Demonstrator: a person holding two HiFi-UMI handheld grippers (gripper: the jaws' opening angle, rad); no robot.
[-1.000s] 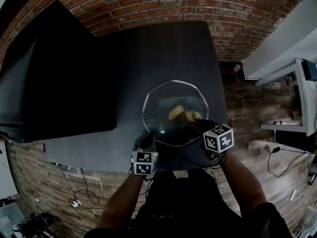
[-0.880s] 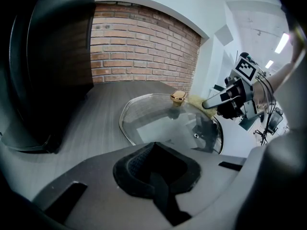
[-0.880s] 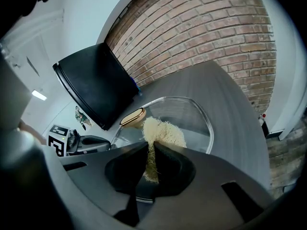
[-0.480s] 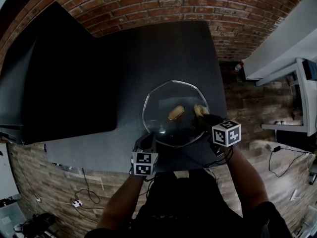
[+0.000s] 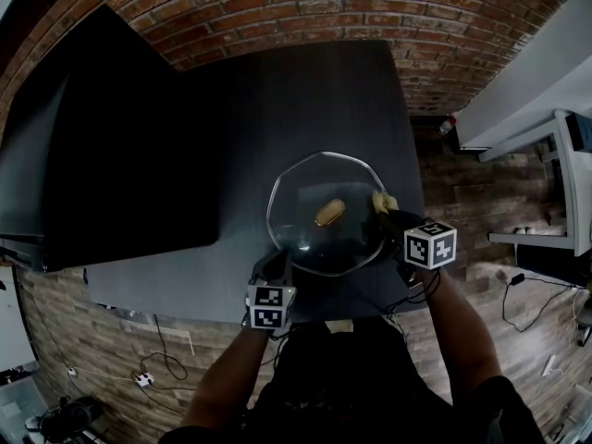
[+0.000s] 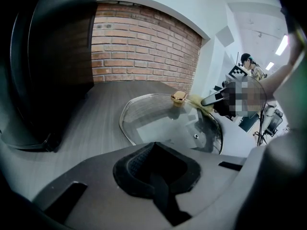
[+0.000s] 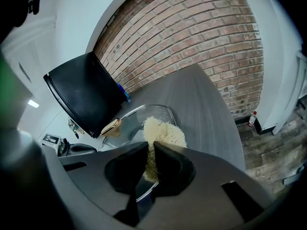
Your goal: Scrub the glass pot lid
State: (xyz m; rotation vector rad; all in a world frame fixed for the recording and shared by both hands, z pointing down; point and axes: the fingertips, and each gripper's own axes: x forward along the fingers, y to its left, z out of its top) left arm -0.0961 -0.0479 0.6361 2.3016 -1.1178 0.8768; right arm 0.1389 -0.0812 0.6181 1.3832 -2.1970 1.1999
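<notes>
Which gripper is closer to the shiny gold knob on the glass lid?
Right. The right gripper, pinching a yellow scrub pad, is at the right rim of the glass lid, to the right of the gold knob. The left gripper sits at the lid's near-left edge, a bit farther off.

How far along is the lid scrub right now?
Done: the right gripper has the scrub pad clamped, and the left gripper sits closed at the near rim of the glass pot lid. In hand: the pad rests on the lid's right edge, away from the knob. Left: the glass doesn't show how much is scrubbed, so assume most remains.
</notes>
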